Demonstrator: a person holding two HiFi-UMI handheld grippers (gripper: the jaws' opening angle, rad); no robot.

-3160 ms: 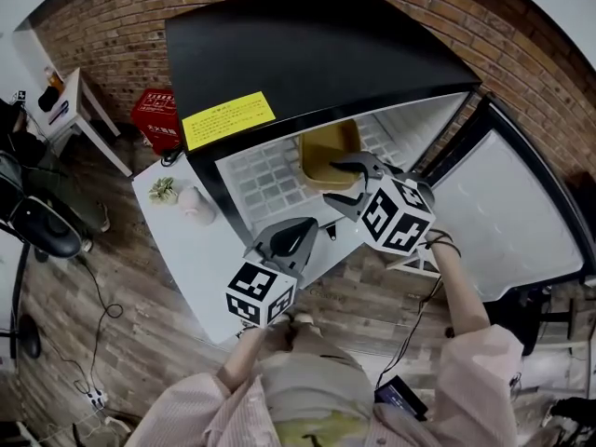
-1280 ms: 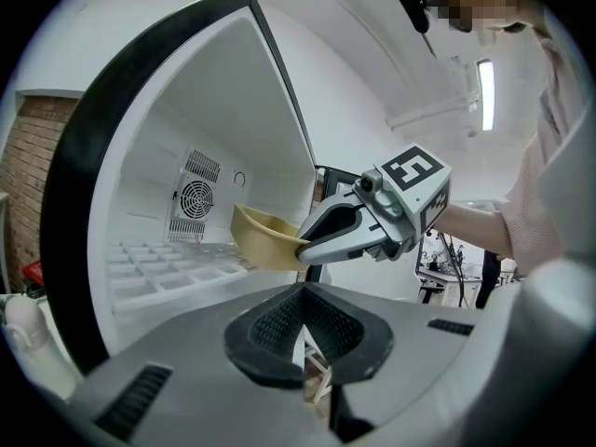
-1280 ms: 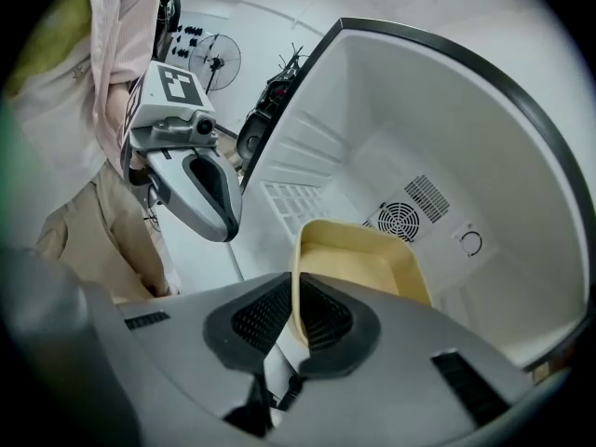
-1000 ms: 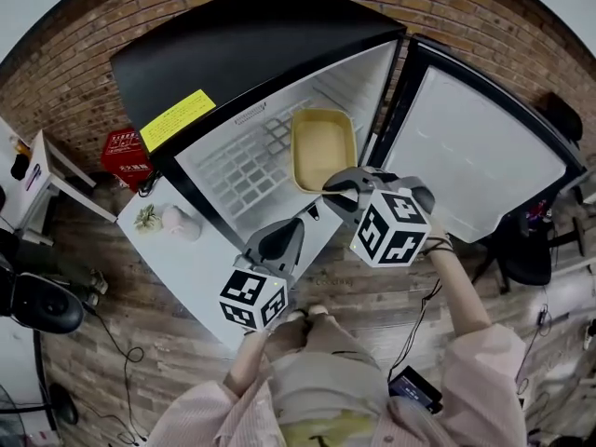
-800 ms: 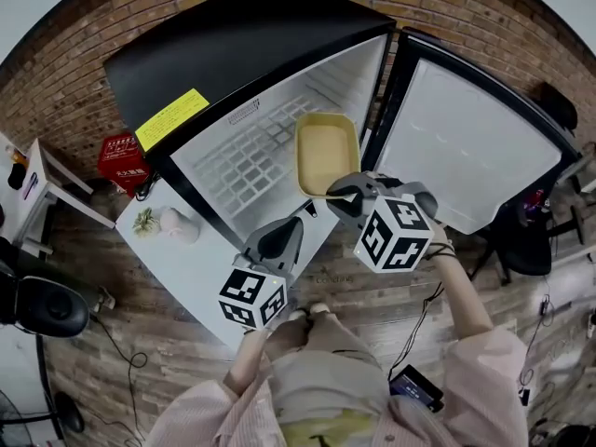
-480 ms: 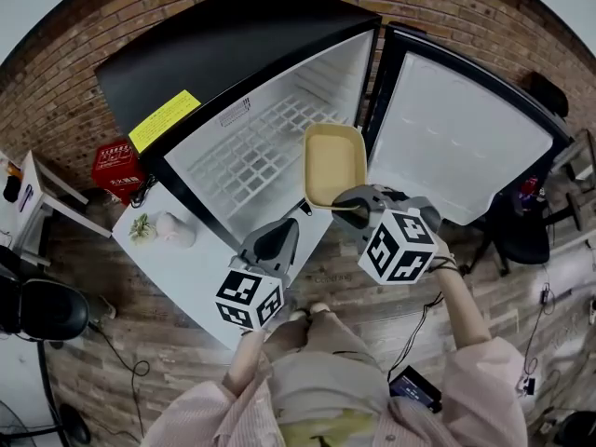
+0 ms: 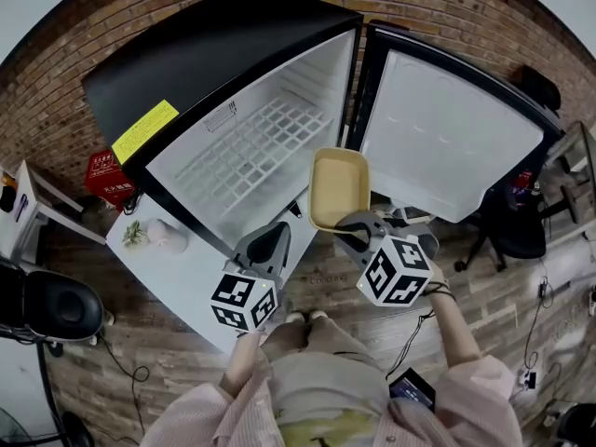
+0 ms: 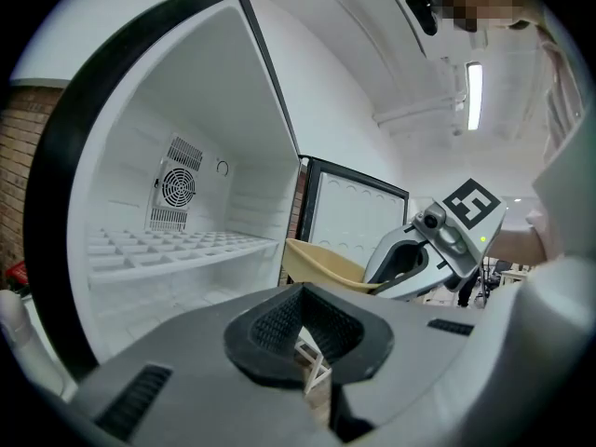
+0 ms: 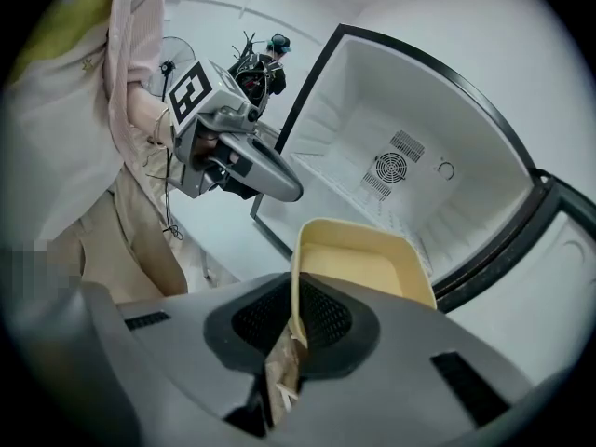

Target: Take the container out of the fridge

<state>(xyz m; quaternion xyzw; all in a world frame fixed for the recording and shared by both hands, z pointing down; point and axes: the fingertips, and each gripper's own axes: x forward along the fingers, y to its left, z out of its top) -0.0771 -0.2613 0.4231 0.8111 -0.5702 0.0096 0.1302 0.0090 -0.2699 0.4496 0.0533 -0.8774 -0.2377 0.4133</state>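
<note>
The tan, shallow container [image 7: 338, 184] hangs in the air just in front of the open fridge [image 7: 244, 145], clear of its white wire shelf [image 7: 251, 138]. My right gripper [image 7: 346, 232] is shut on the container's near rim; in the right gripper view that rim [image 9: 358, 264] runs down between the pads of the right gripper [image 9: 293, 333]. My left gripper [image 7: 270, 240] hovers to the left of the container, shut with nothing in it. From the left gripper view the container [image 8: 321, 266] and the right gripper [image 8: 410, 259] show beside the fridge opening.
The fridge door [image 7: 442, 138] stands swung wide to the right. A white table [image 7: 182, 268] left of the fridge bears a small plant [image 7: 137, 233] and a pale cup [image 7: 170, 235]. A red box [image 7: 107, 177] sits further left, an office chair [image 7: 512, 236] at right.
The container has come off the fridge shelf and out toward me, held in the right gripper. The left gripper has stayed low at the fridge's front edge.
</note>
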